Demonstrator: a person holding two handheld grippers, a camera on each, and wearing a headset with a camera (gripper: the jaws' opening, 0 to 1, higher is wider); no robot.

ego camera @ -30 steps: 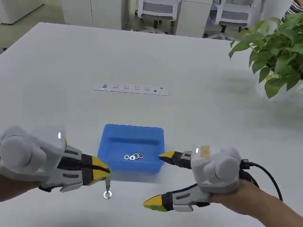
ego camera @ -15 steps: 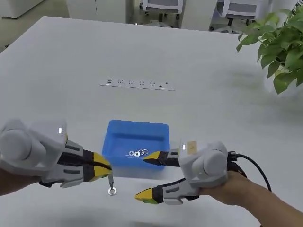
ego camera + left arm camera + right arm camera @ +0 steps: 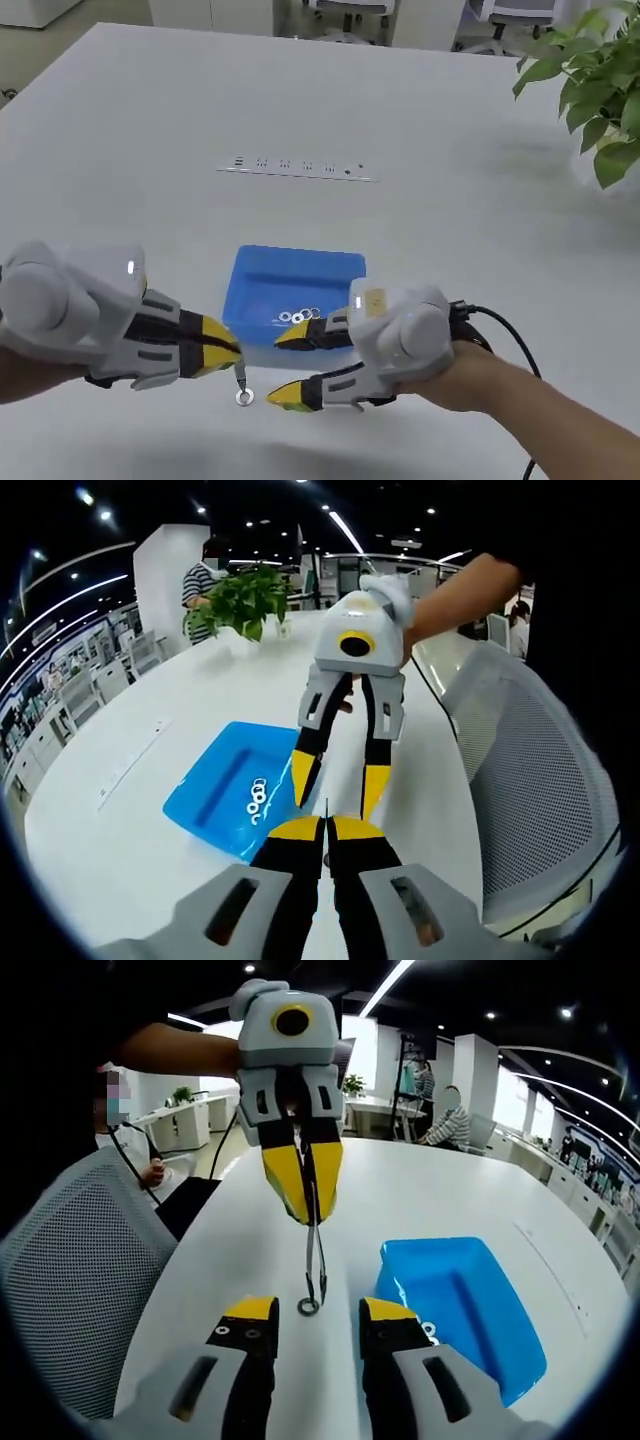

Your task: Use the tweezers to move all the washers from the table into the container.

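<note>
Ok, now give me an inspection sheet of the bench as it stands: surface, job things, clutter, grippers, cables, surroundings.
Surface: white table with a socket strip set into it.
Job's things: blue container holding several washers; a loose washer on the table in front of it; tweezers with their tips at the loose washer.
Clutter: nothing seen.
Grippers: left gripper shut on the tweezers; right gripper open, holding nothing.
Cables: black cable running from the right gripper.
Surroundings: leafy plant on the table's far side; mesh chair beside the table.
</note>
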